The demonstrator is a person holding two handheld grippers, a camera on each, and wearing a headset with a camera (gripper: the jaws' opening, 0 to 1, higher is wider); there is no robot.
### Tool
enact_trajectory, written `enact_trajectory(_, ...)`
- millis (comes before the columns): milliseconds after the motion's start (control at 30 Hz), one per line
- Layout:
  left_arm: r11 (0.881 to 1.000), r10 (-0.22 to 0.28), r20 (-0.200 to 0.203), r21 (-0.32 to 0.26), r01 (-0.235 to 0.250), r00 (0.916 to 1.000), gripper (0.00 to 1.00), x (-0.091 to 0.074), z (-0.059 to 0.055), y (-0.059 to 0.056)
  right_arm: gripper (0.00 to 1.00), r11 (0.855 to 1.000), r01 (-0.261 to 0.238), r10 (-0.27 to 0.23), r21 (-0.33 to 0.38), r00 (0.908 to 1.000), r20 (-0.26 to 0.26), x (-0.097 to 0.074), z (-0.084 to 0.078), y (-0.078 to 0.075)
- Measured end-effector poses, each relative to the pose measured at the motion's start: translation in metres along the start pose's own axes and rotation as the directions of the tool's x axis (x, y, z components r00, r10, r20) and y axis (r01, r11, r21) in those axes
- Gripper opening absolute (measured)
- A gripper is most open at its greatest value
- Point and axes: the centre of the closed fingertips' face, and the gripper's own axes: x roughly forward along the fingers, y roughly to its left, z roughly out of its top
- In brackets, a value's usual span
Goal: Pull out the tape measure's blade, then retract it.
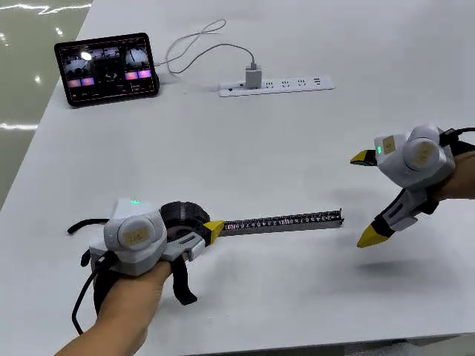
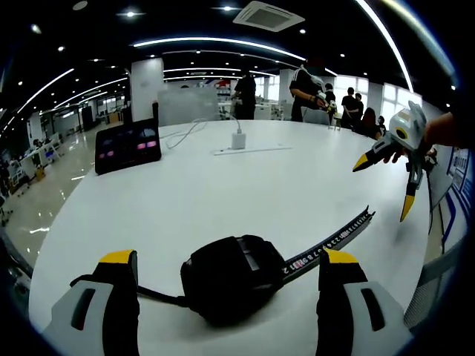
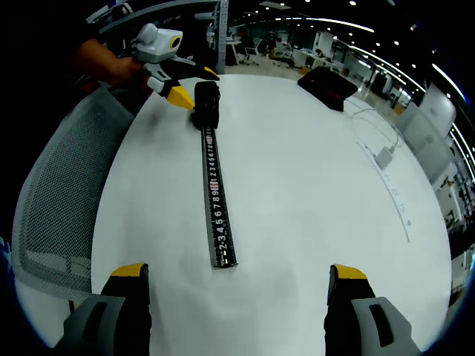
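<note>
One tape measure [image 1: 182, 216], blade [image 1: 282, 222] drawn out, on a white surface [image 1: 297, 148]; two hand-held grippers, both with jaws apart.
Black case [image 2: 234, 278] lies between the spread jaws of the left hand-held gripper [image 1: 200, 263], neither jaw touching it in the left gripper view; in the head view that gripper's body covers part of the case. The blade lies flat, dark with pale numerals, running from the case toward the right hand-held gripper [image 1: 365, 198], whose jaws stand wide, near the blade's free end but clear of it. End hook too small to make out. Far side: tablet [image 1: 107, 68], power strip [image 1: 297, 84], charger [image 1: 254, 76], cable [image 1: 197, 41].
</note>
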Motion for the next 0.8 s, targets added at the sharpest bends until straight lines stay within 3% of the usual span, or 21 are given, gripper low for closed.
enact_trajectory(167,1.000,0.005,0.010,0.001,-0.005,0.9999,0.99,0.002,0.000,-0.002,0.99,1.000,-0.002,0.003,-0.028,0.9998,0.021,0.009,0.005,-0.003)
enact_trajectory(367,1.000,0.011,0.020,-0.007,-0.011,0.9997,0.99,0.007,0.000,-0.001,0.87,0.999,-0.034,0.034,-0.035,0.9994,-0.006,0.021,0.000,0.000)
enact_trajectory(500,1.000,0.013,0.022,-0.009,-0.013,0.9997,0.99,0.009,0.000,-0.001,0.70,0.998,-0.045,0.044,-0.040,0.9988,-0.022,0.024,-0.004,0.002)
enact_trajectory(800,0.999,0.032,0.035,-0.031,-0.031,0.9989,0.99,0.008,0.002,0.006,0.49,0.996,-0.070,0.069,-0.047,0.9971,-0.031,0.025,-0.006,0.010)
